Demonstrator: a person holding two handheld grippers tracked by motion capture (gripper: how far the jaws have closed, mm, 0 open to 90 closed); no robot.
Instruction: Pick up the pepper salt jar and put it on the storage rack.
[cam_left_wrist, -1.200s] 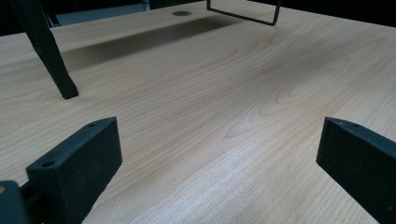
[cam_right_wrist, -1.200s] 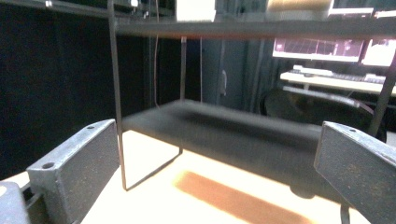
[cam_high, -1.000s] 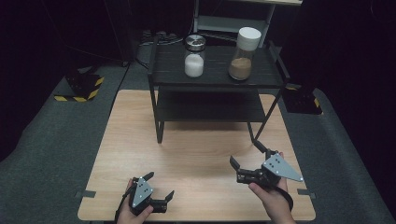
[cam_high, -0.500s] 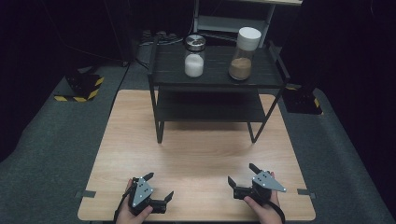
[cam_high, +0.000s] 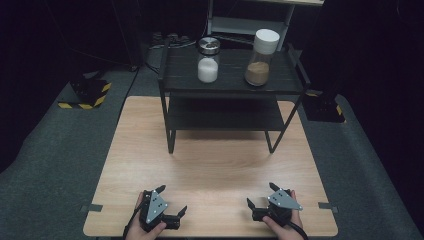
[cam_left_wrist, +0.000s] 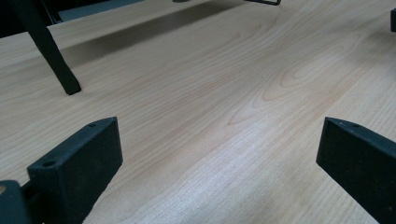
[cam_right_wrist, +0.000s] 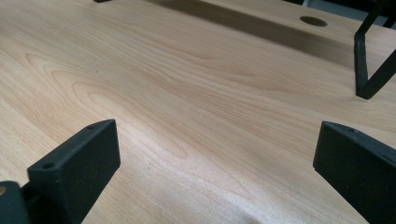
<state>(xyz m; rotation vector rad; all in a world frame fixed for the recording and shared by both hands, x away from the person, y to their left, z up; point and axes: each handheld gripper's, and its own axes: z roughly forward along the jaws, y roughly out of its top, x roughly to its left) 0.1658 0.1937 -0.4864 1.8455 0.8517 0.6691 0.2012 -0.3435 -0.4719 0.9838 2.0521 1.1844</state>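
Left tool (cam_high: 172, 202): jaws spread, empty, near-left counter (cam_high: 220, 165) edge.
Right tool (cam_high: 261, 196): jaws spread, empty, near-right edge.
White-powder jar (cam_high: 208, 60): upright on rack (cam_high: 227, 82) top, far, left of brown-powder jar (cam_high: 261, 57).
Relation: both jars well beyond and above the tools; each tool is nearer its own side's jar.
Obstacle: rack rails.

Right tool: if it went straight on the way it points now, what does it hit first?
Probably nothing soon: the right tool, jaws open, points low over bare table. Farther along stands the black rack's leg, off to one side, so depth is unclear.
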